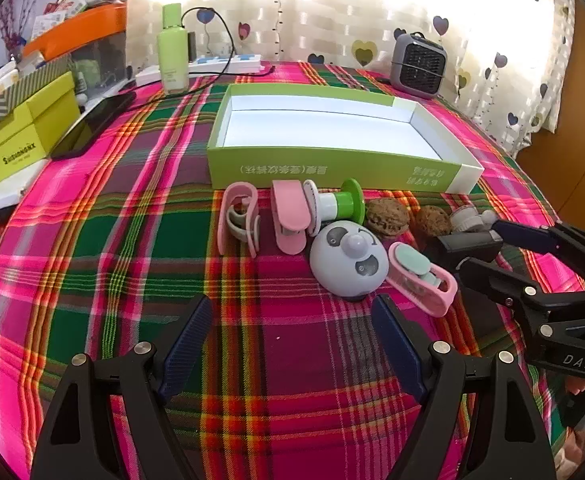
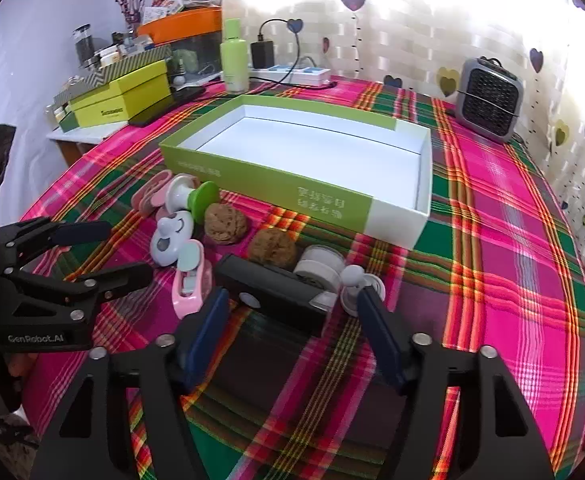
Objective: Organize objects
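An empty green-and-white box (image 1: pixel 332 168) (image 2: pixel 268 184) lies open on the plaid cloth. In front of it sit two pink clips (image 1: pixel 238 220), a green-and-white stamp-like piece (image 1: pixel 340 204), a round panda-faced gadget (image 1: pixel 348 258) (image 2: pixel 172 236), two walnuts (image 1: pixel 386 216) (image 2: pixel 225 224), a pink-and-mint clip (image 1: pixel 420 276) (image 2: pixel 188 280), a white jar (image 2: pixel 318 266) and a small white fan (image 2: pixel 356 284). My left gripper (image 1: pixel 290 308) (image 2: pixel 128 250) stands open over bare cloth, just short of the panda gadget. My right gripper (image 2: pixel 292 300) (image 1: pixel 478 246) is open around a black bar (image 2: pixel 272 292) (image 1: pixel 468 244), with a gap at the right pad.
A grey mini heater (image 1: pixel 418 64) (image 2: pixel 488 100) stands at the back right. A green bottle (image 1: pixel 172 48), a power strip (image 1: pixel 228 64) with a cable, a dark phone (image 1: pixel 92 124) and stacked yellow-green boxes (image 1: pixel 16 140) crowd the back left. A heart-patterned curtain hangs behind.
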`<state>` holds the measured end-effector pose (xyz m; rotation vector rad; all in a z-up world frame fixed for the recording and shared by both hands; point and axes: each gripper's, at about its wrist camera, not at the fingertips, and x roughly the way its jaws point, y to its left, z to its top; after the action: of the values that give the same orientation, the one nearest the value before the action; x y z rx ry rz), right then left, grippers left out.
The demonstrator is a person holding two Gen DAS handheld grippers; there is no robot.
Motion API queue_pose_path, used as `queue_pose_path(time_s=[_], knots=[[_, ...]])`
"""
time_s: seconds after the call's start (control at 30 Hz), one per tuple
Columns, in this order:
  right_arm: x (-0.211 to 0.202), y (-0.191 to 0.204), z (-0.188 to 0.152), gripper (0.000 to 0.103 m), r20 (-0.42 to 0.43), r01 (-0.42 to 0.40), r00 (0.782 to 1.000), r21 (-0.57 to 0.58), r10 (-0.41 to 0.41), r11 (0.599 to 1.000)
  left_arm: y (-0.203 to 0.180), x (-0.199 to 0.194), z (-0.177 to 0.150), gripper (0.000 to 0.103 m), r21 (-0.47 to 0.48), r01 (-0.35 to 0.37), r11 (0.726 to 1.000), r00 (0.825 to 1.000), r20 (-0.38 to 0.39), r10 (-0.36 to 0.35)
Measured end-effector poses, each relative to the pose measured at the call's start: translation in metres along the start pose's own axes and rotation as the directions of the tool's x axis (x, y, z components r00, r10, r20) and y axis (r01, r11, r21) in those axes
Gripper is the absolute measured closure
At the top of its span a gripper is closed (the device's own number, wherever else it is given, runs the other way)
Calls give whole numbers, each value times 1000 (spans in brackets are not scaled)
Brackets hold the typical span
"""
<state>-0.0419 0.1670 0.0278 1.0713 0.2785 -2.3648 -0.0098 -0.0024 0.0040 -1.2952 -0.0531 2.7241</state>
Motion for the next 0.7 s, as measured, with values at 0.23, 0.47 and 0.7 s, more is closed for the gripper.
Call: queue_pose_path(time_s=[0.23, 0.47, 0.7], knots=[[3, -1, -2, 58, -28, -26, 999, 7, 26, 1000, -3, 1, 3, 22, 7, 8, 1000, 1000, -4, -8], [0, 6, -9, 74, -46, -76, 996, 1, 76, 997, -3, 1, 2, 22, 7, 7, 1000, 1000, -4, -7], [-6, 5, -9, 74, -22, -93, 995, 12, 93, 996, -5, 3, 3, 22, 4, 12, 1000, 1000, -7, -12]])
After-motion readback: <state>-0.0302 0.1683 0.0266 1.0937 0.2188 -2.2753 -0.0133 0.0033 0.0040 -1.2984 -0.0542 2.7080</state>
